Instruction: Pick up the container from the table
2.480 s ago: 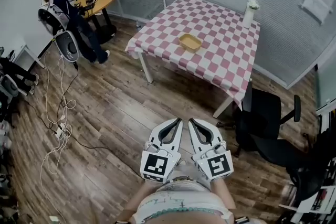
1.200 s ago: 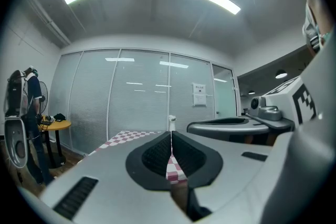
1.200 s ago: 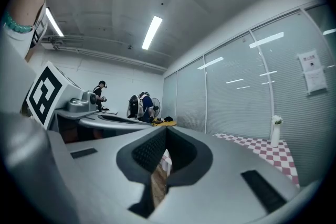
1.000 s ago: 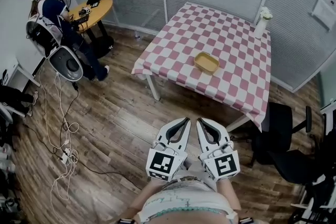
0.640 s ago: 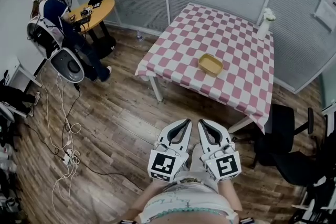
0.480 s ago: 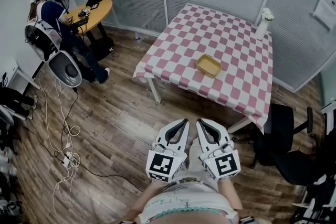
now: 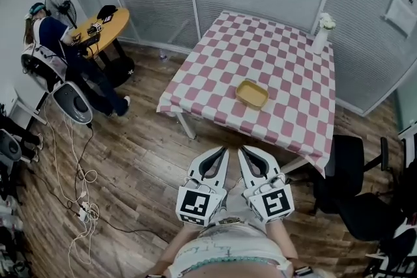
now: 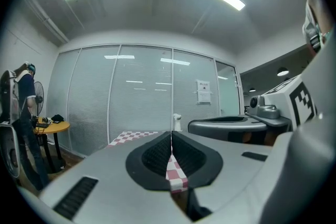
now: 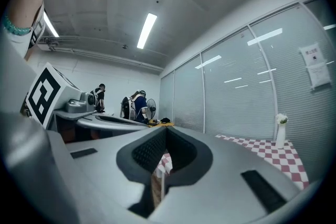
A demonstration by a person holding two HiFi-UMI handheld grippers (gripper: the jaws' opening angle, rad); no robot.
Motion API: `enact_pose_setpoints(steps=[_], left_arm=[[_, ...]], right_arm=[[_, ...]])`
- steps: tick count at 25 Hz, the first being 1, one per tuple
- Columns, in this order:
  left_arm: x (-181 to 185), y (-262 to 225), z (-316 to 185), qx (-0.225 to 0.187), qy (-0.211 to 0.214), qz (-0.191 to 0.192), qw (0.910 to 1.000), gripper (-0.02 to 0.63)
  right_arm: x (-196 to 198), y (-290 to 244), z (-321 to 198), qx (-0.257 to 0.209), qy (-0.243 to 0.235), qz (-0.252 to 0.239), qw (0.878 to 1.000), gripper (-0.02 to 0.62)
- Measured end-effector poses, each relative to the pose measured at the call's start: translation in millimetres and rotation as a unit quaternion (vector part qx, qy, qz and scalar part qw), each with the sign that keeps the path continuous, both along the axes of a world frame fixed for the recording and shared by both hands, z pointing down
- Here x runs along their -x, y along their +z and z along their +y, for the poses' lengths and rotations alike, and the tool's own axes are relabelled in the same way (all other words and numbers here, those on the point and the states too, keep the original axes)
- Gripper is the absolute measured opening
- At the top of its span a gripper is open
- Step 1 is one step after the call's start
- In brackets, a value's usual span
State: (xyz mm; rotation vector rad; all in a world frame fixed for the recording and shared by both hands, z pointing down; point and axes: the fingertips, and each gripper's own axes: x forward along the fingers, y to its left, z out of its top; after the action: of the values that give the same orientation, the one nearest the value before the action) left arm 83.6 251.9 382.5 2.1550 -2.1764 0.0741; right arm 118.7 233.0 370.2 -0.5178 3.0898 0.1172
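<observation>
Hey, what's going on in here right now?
A person stands on the wooden floor holding a gripper in each hand, close to the body. The left gripper and right gripper are both shut and empty, pointing toward the table with the checked cloth. The yellow container sits on that table, untouched, some way ahead of the grippers. A white vase stands at the table's far corner. Another person is at a round table off to the left.
</observation>
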Motion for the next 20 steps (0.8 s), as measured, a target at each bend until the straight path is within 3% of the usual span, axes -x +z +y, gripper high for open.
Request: enact_pose_setpoints(steps=[20], left_arm=[[45, -13, -130, 0.008, -0.010, -0.006, 0.9999, 0.017]], right_arm=[[55, -12, -127, 0.007, -0.034, -0.006, 0.999, -0.006]])
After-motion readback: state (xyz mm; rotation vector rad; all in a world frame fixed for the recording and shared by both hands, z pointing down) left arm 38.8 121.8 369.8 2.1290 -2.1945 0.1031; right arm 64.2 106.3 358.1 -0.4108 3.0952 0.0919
